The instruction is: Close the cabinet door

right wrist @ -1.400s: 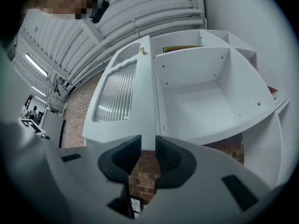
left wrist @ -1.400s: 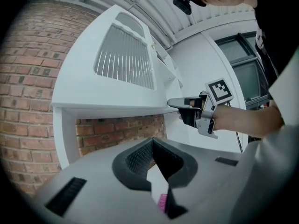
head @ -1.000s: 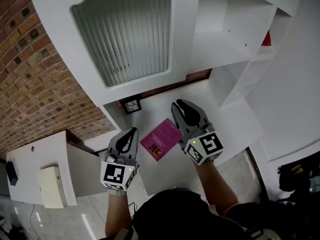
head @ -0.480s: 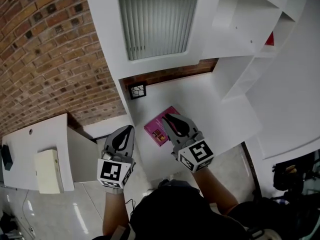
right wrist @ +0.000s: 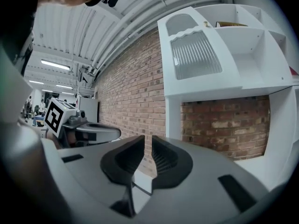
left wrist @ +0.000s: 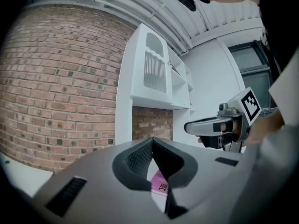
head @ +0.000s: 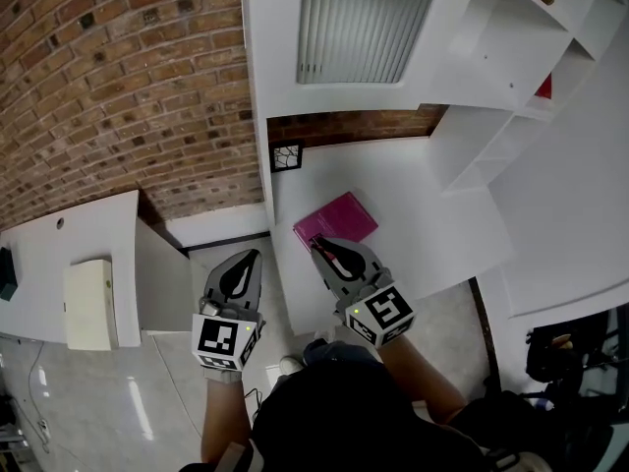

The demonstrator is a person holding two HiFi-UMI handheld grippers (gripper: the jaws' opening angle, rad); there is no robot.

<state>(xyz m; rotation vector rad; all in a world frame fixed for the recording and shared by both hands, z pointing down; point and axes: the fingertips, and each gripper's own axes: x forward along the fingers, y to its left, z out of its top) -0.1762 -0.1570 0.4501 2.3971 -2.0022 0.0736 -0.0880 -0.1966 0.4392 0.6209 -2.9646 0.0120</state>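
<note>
The white cabinet door [head: 364, 23] with a ribbed glass pane is at the top of the head view and looks flat against the cabinet front; I see no gap beside it. It also shows as the door [right wrist: 195, 55] and the door [left wrist: 155, 71]. My left gripper [head: 252, 257] hangs over the floor left of the desk, shut and empty, its pads meeting in the left gripper view [left wrist: 152, 141]. My right gripper [head: 320, 246] is over the white desk's front edge, just short of a magenta book [head: 337, 219], jaws nearly together with nothing between them [right wrist: 148, 141].
Open white shelves [head: 511, 37] stand right of the door, with a red item [head: 543, 88] in one. A small black-and-white frame [head: 286, 156] leans on the brick wall [head: 128, 87]. A low white unit [head: 69, 249] with a beige box [head: 88, 303] stands left.
Both grippers have drawn back from the cabinet toward me. The right gripper has come off the magenta book to the desk's front edge. The view has swung, so the door sits further right.
</note>
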